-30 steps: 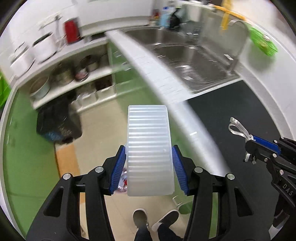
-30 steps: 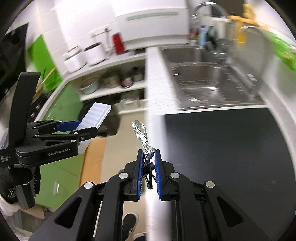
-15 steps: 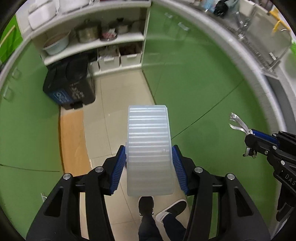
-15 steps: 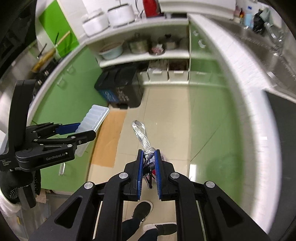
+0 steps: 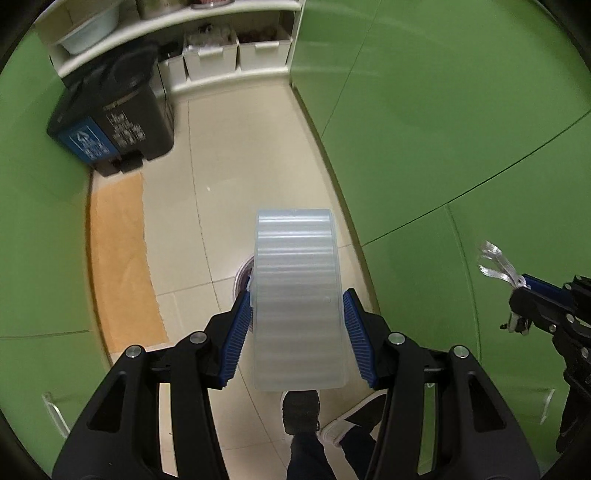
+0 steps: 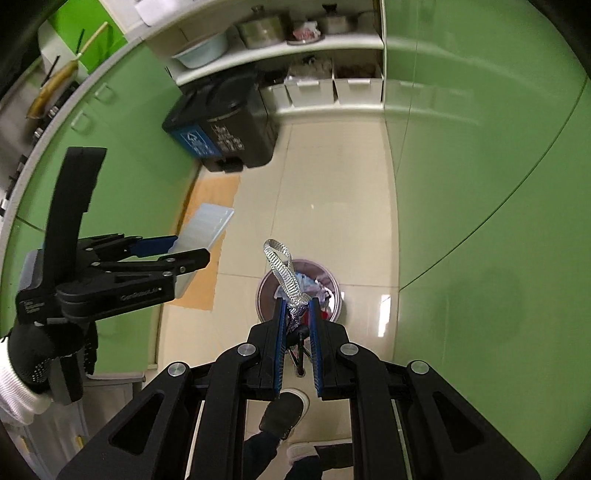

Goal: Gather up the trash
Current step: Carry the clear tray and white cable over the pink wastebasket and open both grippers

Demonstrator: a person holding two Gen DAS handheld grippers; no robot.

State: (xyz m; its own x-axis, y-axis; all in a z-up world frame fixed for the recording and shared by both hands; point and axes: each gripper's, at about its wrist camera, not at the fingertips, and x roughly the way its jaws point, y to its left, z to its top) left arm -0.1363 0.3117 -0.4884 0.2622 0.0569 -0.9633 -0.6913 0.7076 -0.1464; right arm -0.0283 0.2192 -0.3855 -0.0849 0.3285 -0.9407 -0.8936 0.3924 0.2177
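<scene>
Ribbed plastic tray (image 5: 297, 295) sits clamped between the left gripper (image 5: 297, 332) pads, above the round waste bin (image 6: 332, 295) on the floor; right gripper (image 6: 295, 325) pinches a silver strap (image 6: 284, 273).

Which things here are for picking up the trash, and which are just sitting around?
For the job:
plastic tray in the left gripper
silver strap in the right gripper
small bin with rubbish, on the floor

Just there:
black bin
mat
white boxes
bowl
pots
</scene>
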